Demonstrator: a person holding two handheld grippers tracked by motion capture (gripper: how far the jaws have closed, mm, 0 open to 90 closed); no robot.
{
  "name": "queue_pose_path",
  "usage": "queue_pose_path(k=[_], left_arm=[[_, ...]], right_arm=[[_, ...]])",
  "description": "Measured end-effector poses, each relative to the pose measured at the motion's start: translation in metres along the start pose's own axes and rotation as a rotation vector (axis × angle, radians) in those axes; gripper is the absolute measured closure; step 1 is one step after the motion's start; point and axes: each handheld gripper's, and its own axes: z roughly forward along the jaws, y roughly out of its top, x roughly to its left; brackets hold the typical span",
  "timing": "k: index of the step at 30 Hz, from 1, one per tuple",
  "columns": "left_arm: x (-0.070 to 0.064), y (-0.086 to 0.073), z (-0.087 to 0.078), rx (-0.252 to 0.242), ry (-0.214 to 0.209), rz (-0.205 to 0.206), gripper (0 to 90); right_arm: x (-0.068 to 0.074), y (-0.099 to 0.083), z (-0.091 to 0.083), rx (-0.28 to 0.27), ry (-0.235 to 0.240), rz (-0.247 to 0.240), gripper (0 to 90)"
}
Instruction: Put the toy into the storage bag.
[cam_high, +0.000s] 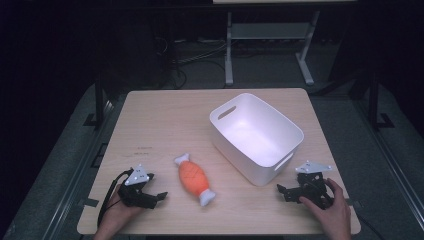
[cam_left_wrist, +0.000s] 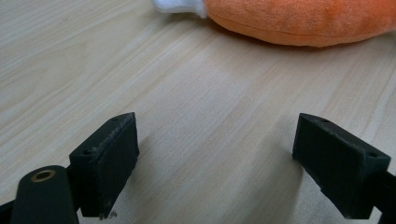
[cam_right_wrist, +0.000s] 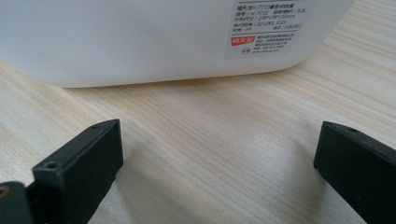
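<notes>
Orange plush toy (cam_high: 194, 179) — flat, near bin (cam_high: 287, 131).

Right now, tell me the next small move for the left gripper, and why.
Probably ease the left gripper forward to straddle the orange plush toy. Its jaws stand open with bare table between them, and the toy lies just ahead, untouched. The white bin beside it looks empty, a likely place to drop it. The right gripper rests open near the bin.
</notes>
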Motion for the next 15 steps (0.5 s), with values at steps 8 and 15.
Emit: queue_pose_path(k=[8, 15], left_arm=[[0.0011, -0.0012, -0.0021, -0.016, 0.007, -0.012, 20.8], [0.0011, 0.0059, -0.0067, -0.011, -0.007, -0.035, 36.1]], right_arm=[[-0.0001, 0.0, 0.0, 0.0, 0.0, -0.002, 0.7], [0.0, 0.0, 0.0, 0.0, 0.0, 0.0, 0.7]])
